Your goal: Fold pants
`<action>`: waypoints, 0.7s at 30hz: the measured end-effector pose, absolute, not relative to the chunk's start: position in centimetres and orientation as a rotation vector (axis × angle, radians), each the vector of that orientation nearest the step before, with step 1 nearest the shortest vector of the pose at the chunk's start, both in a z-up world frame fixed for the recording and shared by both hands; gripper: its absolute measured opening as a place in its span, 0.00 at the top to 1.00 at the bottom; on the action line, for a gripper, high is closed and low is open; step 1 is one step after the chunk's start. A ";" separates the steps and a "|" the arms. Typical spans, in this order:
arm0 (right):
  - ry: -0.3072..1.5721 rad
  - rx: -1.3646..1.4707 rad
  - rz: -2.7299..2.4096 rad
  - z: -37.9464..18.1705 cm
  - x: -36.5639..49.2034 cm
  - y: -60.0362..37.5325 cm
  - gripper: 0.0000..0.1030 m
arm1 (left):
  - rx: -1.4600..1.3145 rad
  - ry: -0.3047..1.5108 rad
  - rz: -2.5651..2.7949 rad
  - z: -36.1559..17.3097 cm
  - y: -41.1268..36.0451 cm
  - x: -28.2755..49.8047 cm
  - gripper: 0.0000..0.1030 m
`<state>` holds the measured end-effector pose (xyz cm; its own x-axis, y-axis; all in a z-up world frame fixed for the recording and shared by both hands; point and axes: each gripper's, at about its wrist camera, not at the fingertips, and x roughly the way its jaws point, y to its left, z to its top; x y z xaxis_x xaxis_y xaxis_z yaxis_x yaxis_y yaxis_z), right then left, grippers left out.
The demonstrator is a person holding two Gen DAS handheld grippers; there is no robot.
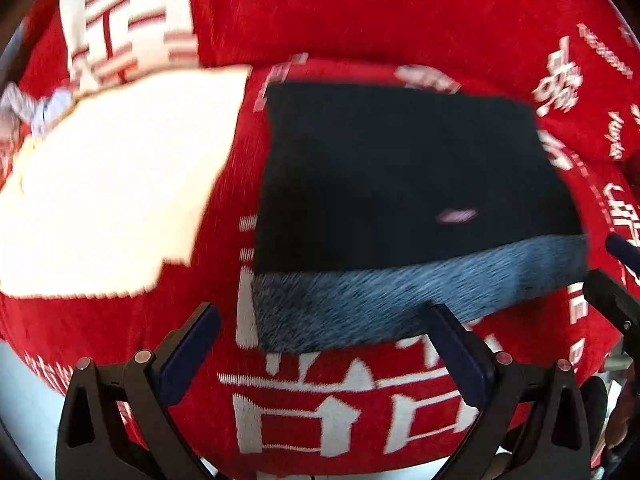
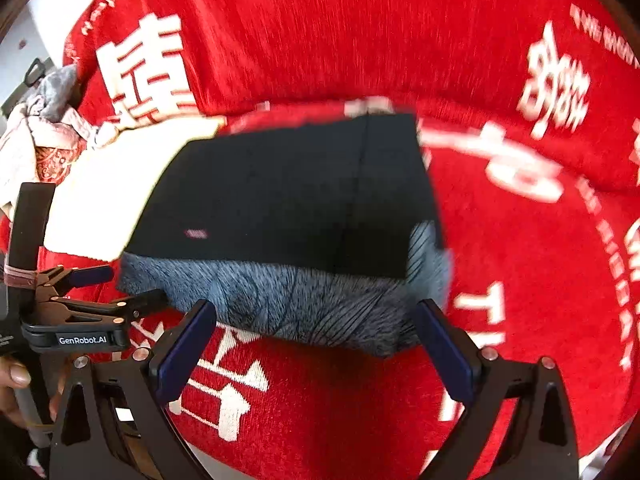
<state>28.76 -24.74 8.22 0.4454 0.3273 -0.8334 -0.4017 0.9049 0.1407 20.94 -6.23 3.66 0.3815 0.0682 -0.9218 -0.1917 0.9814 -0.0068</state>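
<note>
The pants lie folded into a black rectangle on a red sofa seat, with a grey fleecy inner layer showing along the near edge. In the right wrist view the same pants sit ahead with their grey edge closest. My left gripper is open just short of that grey edge, nothing between its fingers. My right gripper is open too, its jaws spread on either side of the grey edge without touching it. The left gripper also shows at the left of the right wrist view.
A cream folded cloth lies left of the pants, and in the right wrist view the pants overlap it. A heap of pale patterned clothes sits at the far left. Red cover with white lettering drapes seat and backrest. A person's hand holds the left tool.
</note>
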 end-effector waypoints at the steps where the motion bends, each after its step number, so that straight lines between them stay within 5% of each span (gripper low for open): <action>1: 0.992 -0.088 0.454 8.9 28.7 -24.7 0.03 | -0.116 1.144 0.149 4.3 -6.5 21.2 0.00; 7: 0.945 -0.082 0.509 10.9 32.8 -23.3 0.03 | -0.096 1.105 0.024 5.6 -7.4 25.5 0.00; 14: 1.224 0.030 0.574 4.9 39.2 -21.6 0.03 | 0.024 1.175 0.017 2.8 -8.7 28.0 0.00; 21: 1.107 0.069 0.511 7.6 36.5 -23.8 0.03 | -0.016 1.139 0.039 5.4 -7.9 25.2 0.00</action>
